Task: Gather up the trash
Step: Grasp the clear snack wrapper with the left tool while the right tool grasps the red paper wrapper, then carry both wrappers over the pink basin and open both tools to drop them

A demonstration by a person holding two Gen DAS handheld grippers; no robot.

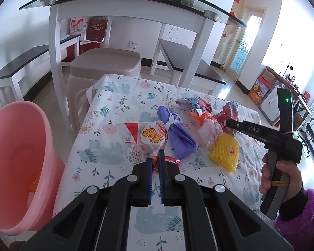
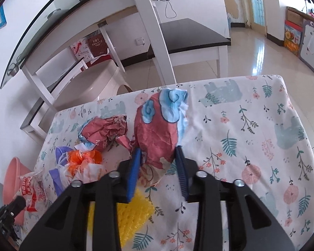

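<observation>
Trash lies on a table with a floral cloth (image 1: 106, 146). My left gripper (image 1: 156, 159) is shut on the edge of a clear and red snack wrapper (image 1: 144, 138). A purple cloth (image 1: 178, 133), an orange and white plastic bag (image 1: 207, 125) and a yellow foam net (image 1: 225, 152) lie to its right. My right gripper (image 2: 158, 152) is open around a crumpled red and blue paper (image 2: 159, 129). It also shows in the left wrist view (image 1: 230, 123). A second crumpled red paper (image 2: 106, 131) lies to the left. A pink bucket (image 1: 16, 159) stands left of the table.
A beige plastic stool (image 1: 106, 62) stands beyond the table. Behind it is a white glass-topped table (image 1: 123, 2) with dark benches (image 1: 16, 67). Boxes and a whiteboard (image 2: 309, 48) stand by the right wall. The floor (image 2: 261, 50) is glossy tile.
</observation>
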